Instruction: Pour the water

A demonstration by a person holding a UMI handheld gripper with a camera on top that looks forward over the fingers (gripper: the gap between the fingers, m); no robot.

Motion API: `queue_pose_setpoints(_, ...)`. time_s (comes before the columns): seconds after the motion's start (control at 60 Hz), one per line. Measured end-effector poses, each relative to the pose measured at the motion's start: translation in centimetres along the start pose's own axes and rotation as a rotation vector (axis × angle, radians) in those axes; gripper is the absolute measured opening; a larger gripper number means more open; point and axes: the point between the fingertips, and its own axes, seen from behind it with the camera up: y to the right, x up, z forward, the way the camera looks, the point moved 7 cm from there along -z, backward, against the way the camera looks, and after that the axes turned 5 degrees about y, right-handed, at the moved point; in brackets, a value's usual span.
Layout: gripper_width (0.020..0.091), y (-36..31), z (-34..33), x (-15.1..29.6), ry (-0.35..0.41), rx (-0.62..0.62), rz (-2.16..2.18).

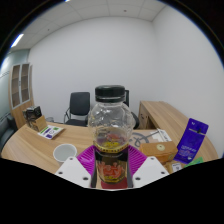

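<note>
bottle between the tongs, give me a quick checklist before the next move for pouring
1. Bottle gripped: ok, it sits between both pads of the tongs, lifted above the table.
2. Bottle upright: ok, not tilted.
3. Cap off: not ok, the dark cap looks to be on.
4. Liquid inside: ok, yellowish liquid shows in the lower part.
5. Receiving vessel: cannot tell, a white cup stands on the table beside the tongs, its contents unclear.
6. Purple packet out of the way: ok, off on the other side.
</note>
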Motion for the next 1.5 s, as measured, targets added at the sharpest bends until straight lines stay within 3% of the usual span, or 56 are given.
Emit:
queue_pose_setpoints(0.217, 0.0414, 0.3, 1.4, -6.1, -0.05, 0.01, 0.048)
queue_pose_setpoints(0.317, 0.0425, 0.4, 0.9, -6.1, -0.006, 0.011, 0.031)
queue_pose_setpoints(0.467, 0.0576, 0.5, 1.0, -6.4, -0.031, 0.01, 0.065)
queue_pose_setpoints(0.5, 0.0664, 0.7, 0.8, -6.7, -0.065, -0.004, 0.075)
queue_pose_setpoints(0.55, 0.0854, 0.9, 0.1, -6.8, -0.099, -0.025, 0.082)
queue_pose_setpoints(0.567, 0.0868, 1.1, -0.2, -6.8, -0.107, -0.037, 0.084)
queue_pose_setpoints(0.833, 0.0858, -2.0, -11.8, -3.1, -0.188, -0.124, 0.037)
queue_pose_setpoints(1.15, 0.0859, -11.3, -29.4, 0.3, -0.203, -0.177, 0.028)
queue_pose_setpoints(1.5, 0.0855, -16.0, -35.8, -0.3, -0.234, -0.194, 0.006)
